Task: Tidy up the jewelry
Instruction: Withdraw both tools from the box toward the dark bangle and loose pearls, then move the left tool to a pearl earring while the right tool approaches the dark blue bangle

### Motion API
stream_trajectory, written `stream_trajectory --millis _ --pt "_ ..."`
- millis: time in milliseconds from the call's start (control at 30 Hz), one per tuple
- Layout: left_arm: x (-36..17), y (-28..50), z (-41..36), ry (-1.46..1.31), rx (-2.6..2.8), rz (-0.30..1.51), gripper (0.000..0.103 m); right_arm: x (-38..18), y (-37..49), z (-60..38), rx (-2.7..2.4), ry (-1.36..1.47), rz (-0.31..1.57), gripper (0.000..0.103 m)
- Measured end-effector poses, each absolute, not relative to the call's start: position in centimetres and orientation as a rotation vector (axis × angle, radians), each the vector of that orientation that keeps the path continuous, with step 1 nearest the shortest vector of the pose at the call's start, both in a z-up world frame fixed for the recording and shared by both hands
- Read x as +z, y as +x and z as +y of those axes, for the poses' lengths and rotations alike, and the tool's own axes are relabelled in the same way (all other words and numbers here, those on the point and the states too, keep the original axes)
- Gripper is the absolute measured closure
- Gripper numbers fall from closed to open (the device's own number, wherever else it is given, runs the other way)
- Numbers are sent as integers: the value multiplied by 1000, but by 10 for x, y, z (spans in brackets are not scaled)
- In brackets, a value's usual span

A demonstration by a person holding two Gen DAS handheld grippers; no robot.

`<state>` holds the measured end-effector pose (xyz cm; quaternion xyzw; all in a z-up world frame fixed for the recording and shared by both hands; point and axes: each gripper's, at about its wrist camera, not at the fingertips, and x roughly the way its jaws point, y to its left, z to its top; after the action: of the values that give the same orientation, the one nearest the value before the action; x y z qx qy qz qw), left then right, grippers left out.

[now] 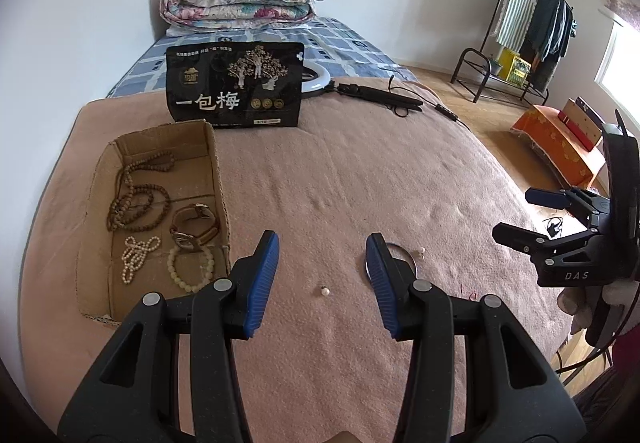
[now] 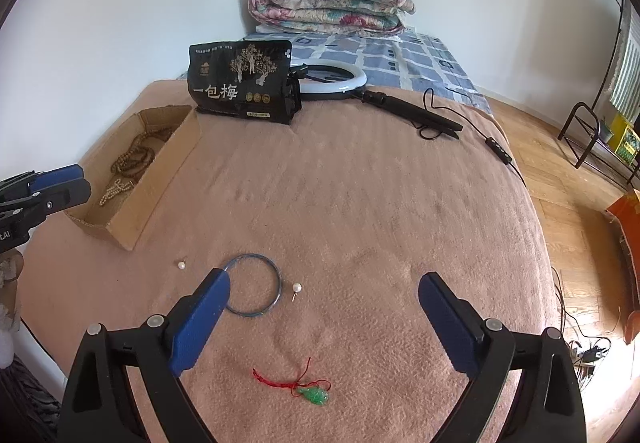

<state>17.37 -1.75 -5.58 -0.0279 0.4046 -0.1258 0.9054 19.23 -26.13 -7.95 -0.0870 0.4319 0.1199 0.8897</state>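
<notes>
Both tools spread, empty: left tool, right tool. Bangle flat on bed near right tool; stiff, light, thin. Pinch across rim. Box far left.

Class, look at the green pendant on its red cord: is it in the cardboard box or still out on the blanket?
Out. The green pendant lies on the blanket, apart from the cardboard box.

Fuzzy matt pink cloth blanket; rough brown corrugated cardboard box; glossy black plastic pouch; shiny thin metal bangle.
</notes>
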Motion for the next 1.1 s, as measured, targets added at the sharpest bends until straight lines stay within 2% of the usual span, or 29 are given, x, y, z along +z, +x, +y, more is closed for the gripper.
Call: stream_trajectory --millis 500,1100 --pt "-113 175 -58 18 -306 934 57 -109 192 -286 234 -196 951 6" --pt "-148 178 -64 58 -290 972 57 -128 197 -279 350 -192 962 6"
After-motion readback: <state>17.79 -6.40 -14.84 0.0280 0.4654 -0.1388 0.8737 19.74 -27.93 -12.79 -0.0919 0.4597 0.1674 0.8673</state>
